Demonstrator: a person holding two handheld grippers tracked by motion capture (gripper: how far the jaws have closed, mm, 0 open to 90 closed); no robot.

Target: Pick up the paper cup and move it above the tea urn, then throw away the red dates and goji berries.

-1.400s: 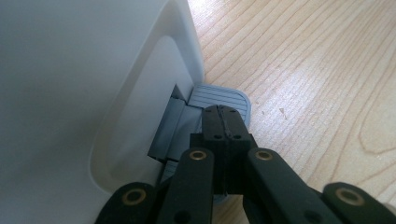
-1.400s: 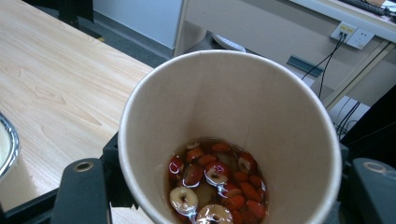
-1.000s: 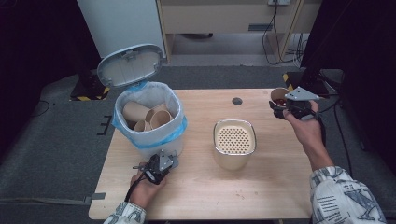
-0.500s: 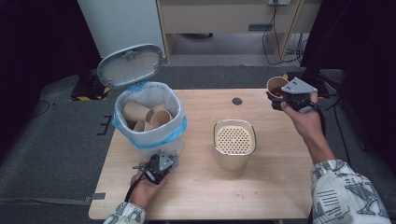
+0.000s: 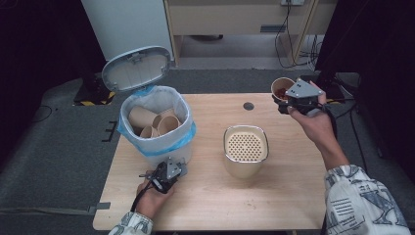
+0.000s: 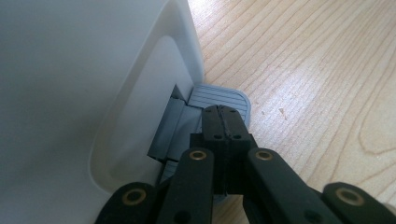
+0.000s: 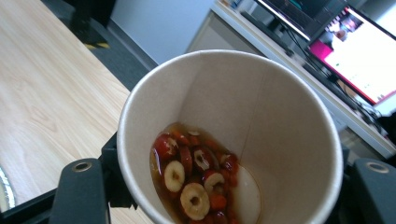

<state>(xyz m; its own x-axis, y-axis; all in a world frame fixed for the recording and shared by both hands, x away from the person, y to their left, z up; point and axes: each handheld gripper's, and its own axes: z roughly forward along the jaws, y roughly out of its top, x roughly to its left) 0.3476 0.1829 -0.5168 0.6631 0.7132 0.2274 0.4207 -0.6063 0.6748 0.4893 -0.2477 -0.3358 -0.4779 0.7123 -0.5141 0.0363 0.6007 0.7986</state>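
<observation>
Above the wooden table (image 5: 288, 196), the right gripper (image 5: 293, 100) clamps a paper cup (image 7: 233, 135); the left gripper (image 6: 224, 122), closed, presses the bin pedal (image 6: 219, 95).

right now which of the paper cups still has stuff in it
The paper cup clamped in the right gripper: it holds sliced red fruit in liquid. The cups in the bin lie tipped on their sides.

Between the white bin (image 5: 156, 128) and the perforated strainer pot (image 5: 245, 149) runs an open lane of bare table (image 5: 210, 122) — wide enough to pass. The bin's raised lid (image 5: 137, 68) blocks the far left; the near edge and right side — bare wood.
</observation>
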